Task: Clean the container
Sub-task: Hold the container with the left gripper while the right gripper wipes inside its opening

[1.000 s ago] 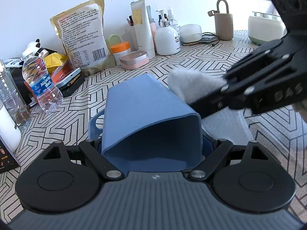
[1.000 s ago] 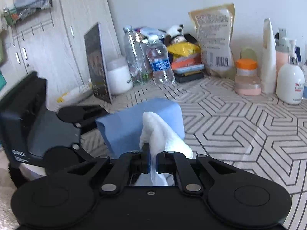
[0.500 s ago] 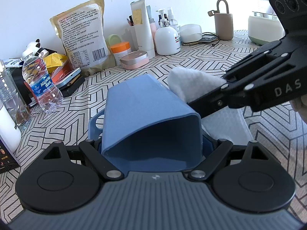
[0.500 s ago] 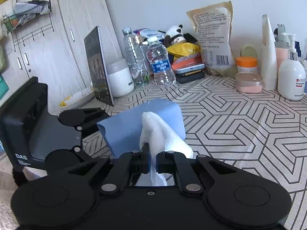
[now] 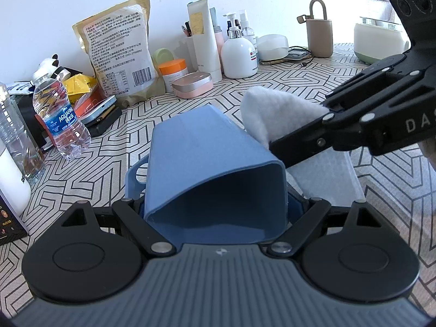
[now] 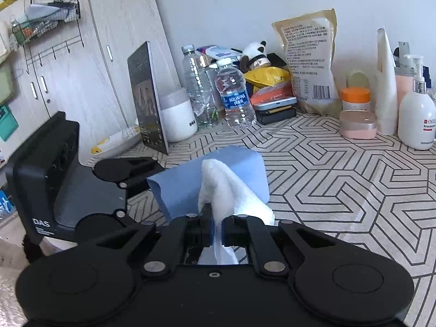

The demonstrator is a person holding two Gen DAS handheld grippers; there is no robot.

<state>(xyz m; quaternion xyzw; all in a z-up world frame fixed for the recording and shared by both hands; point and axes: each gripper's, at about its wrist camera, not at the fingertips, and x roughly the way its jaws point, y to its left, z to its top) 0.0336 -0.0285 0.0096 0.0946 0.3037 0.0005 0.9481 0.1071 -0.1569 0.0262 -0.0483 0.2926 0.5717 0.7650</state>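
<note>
Your left gripper (image 5: pixel 218 212) is clamped on the blue container (image 5: pixel 207 163), holding it tipped on its side just above the patterned tabletop (image 5: pixel 286 81), with the open mouth facing back toward your left wrist camera. Your right gripper (image 6: pixel 217 231) is pinched tight on a white cloth (image 6: pixel 223 188), and that cloth sits against the container's outer wall on its right side, near the far end.

Judging from this, you are in the wiping step, working the outside of the container. How much of it is already wiped, the views do not settle; no dirt or wet streak shows on the blue surface.

For the next stroke, keep the left grip firm so the container does not twist, and press the cloth flat against the wall as you drag it. The inside, visible through the mouth, would need the cloth fed in from the open end.
</note>
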